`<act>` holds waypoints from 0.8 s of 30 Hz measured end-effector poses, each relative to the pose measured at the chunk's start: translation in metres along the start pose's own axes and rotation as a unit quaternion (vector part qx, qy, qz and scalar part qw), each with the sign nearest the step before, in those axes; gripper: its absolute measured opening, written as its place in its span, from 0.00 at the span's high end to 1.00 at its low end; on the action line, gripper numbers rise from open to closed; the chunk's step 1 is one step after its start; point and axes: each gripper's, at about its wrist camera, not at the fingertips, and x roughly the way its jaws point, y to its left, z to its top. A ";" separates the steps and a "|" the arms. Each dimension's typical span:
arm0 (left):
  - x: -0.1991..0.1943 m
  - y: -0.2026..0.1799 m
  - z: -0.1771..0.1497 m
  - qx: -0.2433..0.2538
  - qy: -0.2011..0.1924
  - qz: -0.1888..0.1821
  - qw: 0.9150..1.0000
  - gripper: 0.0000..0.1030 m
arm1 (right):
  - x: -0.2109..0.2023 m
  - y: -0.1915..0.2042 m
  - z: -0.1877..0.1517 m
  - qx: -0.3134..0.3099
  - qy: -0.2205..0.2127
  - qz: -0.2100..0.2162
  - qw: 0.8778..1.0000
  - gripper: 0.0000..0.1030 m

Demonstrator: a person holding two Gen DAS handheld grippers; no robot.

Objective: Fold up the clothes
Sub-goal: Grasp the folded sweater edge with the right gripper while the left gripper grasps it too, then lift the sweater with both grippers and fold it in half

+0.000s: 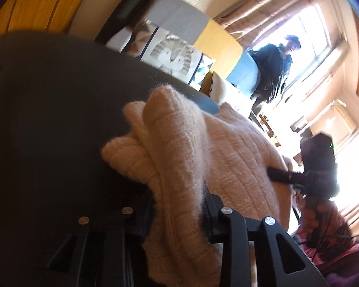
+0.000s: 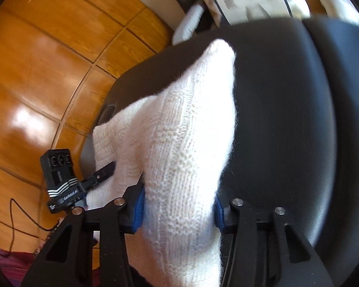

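Counting the task's things gives one cream knitted sweater point(image 1: 203, 148) and two grippers, each clamped on a fold of it. From the left wrist, the left gripper point(image 1: 179, 217) has thick knit squeezed between its two black fingers, and the bunched garment rises ahead of it and spreads to its right over a dark padded seat point(image 1: 47, 110). Farther right, past the cloth, the right gripper point(image 1: 282, 177) pokes one black finger into the far edge of the knit, with a hand point(image 1: 316, 217) wrapped round its handle. From the right wrist, the right gripper point(image 2: 179, 211) pinches a ridge of the same sweater point(image 2: 179, 131) between two blue pads point(image 2: 138, 205), and the knit runs forward to a point over the black seat point(image 2: 287, 119). To its left, the left gripper point(image 2: 105, 171) bites the cloth's other edge.

Only the left wrist view shows the far room: one person point(image 1: 275, 69) standing by a bright window point(image 1: 308, 35), curtains, and a patterned cushion point(image 1: 174, 55). Only the right wrist view shows the glossy wooden floor point(image 2: 47, 71) in full, a thin black cable point(image 2: 14, 217) trailing across it, and the blue pads.
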 end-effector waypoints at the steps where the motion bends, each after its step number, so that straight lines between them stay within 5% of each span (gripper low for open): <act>1: -0.004 -0.003 0.000 0.004 -0.008 -0.001 1.000 0.69 | -0.003 0.005 0.002 -0.011 -0.004 -0.005 1.000 0.54; 8: -0.038 0.007 0.011 -0.010 -0.065 0.004 0.998 0.69 | -0.011 0.039 0.017 -0.061 -0.017 0.013 0.998 0.54; 14: -0.080 0.038 0.033 -0.026 -0.129 0.052 0.990 0.69 | 0.038 0.100 0.060 -0.110 0.003 0.053 0.993 0.54; 19: -0.124 0.084 0.046 -0.057 -0.182 0.128 0.973 0.69 | 0.108 0.168 0.104 -0.158 0.038 0.100 0.982 0.54; 24: -0.157 0.133 0.064 -0.081 -0.223 0.227 0.944 0.69 | 0.194 0.237 0.139 -0.207 0.078 0.130 0.967 0.54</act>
